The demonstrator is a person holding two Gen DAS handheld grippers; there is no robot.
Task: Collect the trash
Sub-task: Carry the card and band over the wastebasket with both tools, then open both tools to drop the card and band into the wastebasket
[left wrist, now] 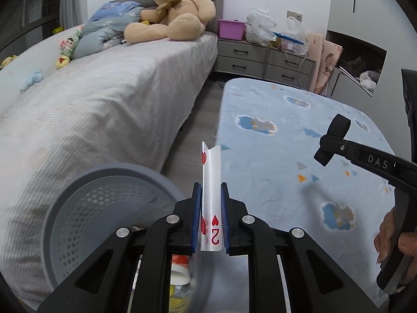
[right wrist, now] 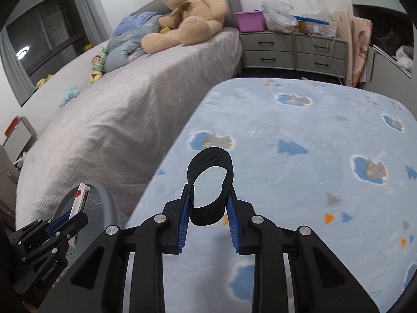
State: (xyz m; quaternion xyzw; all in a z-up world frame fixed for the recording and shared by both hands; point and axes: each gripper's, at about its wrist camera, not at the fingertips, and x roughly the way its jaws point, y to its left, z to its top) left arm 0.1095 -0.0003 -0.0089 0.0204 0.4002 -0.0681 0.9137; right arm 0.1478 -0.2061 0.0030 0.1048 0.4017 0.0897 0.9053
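Grey perforated bin: lower rim cut off behind left gripper linkage; contents only glimpsed through gaps, red-white item, perhaps paper cup, blurred. Playing card: curled, face partly hidden by blue pads. Hand on right gripper cut by frame edge. In right wrist view, strap loop covers table cloth behind.

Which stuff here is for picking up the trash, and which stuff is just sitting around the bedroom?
For the trash job:
- playing card, pinched in the left gripper
- black strap loop, pinched in the right gripper
- grey trash basket

Just sitting around:
- teddy bear
- purple box
- plastic bags
- small soft toys
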